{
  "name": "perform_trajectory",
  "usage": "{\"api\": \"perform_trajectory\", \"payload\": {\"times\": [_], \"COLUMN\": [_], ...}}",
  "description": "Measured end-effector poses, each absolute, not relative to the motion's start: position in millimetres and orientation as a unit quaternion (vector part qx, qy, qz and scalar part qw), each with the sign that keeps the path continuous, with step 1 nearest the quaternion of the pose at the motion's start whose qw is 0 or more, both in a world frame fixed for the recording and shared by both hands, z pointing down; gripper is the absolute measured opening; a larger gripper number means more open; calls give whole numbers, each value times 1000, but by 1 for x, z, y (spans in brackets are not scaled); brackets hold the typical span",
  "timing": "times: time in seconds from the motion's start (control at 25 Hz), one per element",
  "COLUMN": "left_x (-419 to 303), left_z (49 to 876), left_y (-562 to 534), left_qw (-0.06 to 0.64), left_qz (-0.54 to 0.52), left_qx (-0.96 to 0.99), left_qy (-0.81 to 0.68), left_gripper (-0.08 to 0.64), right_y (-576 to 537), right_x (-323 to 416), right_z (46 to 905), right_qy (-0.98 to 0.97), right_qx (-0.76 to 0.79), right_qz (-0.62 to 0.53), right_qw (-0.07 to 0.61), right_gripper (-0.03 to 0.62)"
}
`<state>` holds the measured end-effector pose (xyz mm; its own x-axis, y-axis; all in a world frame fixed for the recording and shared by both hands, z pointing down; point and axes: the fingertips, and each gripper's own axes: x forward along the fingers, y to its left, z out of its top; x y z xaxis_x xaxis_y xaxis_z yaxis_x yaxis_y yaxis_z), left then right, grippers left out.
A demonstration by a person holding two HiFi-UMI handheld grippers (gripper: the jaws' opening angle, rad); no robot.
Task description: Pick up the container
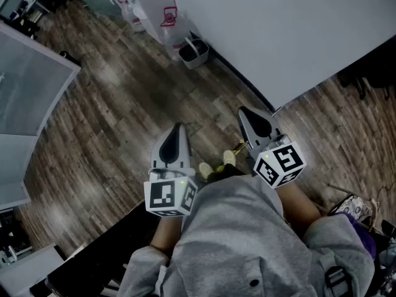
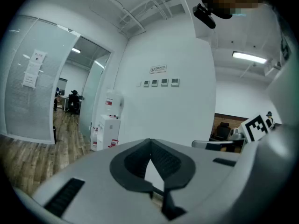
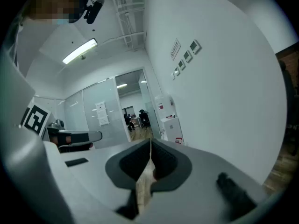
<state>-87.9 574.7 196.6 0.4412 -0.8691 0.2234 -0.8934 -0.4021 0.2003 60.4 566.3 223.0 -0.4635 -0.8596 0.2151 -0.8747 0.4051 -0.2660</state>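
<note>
My left gripper (image 1: 178, 129) is held in front of the person's body over the wooden floor, its jaws shut with nothing between them. In the left gripper view the left gripper (image 2: 150, 141) points level at a white wall. My right gripper (image 1: 244, 112) is held beside it to the right, shut and empty. The right gripper (image 3: 150, 141) points along the wall toward a glass-walled corridor. A small grey bin (image 1: 193, 52) stands on the floor against the wall, well ahead of both grippers. No other container shows.
A white wall (image 1: 278, 30) runs along the right. A white water dispenser (image 1: 154, 5) stands beyond the bin, also seen as the dispenser (image 2: 108, 125) and the dispenser (image 3: 170, 125). Glass partitions (image 1: 25, 85) line the left. A bag (image 1: 356, 209) lies at lower right.
</note>
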Motion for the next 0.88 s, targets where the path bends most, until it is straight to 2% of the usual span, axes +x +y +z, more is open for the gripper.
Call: {"api": "perform_trajectory", "payload": {"times": [0.28, 0.4, 0.56, 0.88], "left_x": [-101, -110, -126, -154], "left_z": [194, 191, 189, 194], "left_y": [577, 584, 591, 601], "left_qw": [145, 152, 150, 154], "left_qz": [42, 32, 27, 15], "left_qx": [838, 839, 838, 840], "left_qy": [-524, -522, -525, -520], "left_gripper": [14, 14, 14, 13], "right_y": [568, 573, 583, 597], "right_x": [50, 34, 9, -25], "right_z": [224, 215, 208, 209], "right_qy": [-837, -846, -859, -862], "right_qx": [514, 497, 485, 471], "right_qz": [187, 195, 165, 185], "right_qw": [14, -14, -3, -24], "right_gripper": [28, 28, 28, 26]}}
